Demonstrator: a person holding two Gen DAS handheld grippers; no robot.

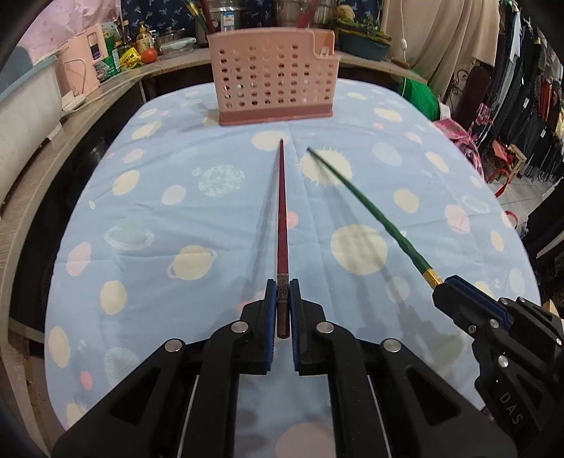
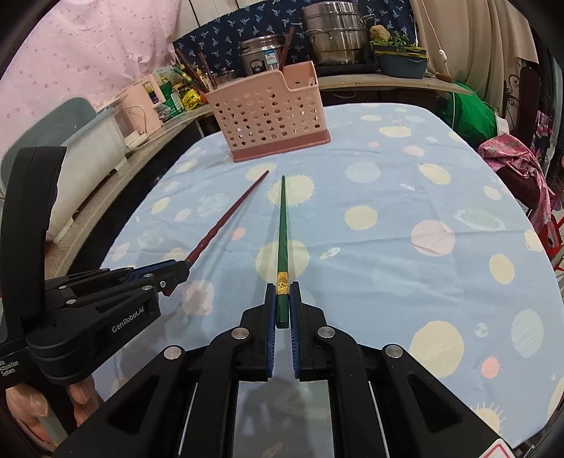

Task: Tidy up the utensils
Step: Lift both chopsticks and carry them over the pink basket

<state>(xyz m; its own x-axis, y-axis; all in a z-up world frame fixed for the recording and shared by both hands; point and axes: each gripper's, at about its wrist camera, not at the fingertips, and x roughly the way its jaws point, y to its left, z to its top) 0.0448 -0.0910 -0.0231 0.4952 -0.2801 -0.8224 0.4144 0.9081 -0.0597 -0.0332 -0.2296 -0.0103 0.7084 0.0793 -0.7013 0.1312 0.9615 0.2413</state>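
Note:
My left gripper (image 1: 282,287) is shut on the thick end of a dark red chopstick (image 1: 282,218), which points forward above the table toward a pink perforated utensil holder (image 1: 273,81). My right gripper (image 2: 282,290) is shut on the thick end of a green chopstick (image 2: 282,229) with a gold band, also pointing at the holder (image 2: 268,112). The two grippers are side by side; the right one (image 1: 454,285) and the green chopstick (image 1: 359,200) show in the left wrist view, the left one (image 2: 169,274) and the red chopstick (image 2: 229,218) in the right wrist view. Several utensils stand in the holder's back.
The table carries a light blue cloth (image 1: 176,229) with planet prints. Behind it a wooden counter (image 1: 105,91) holds bottles, boxes, a tomato, metal pots (image 2: 335,31) and a planter. Clothes hang at the right (image 1: 521,88). A green bag (image 2: 472,116) lies by the table's far right.

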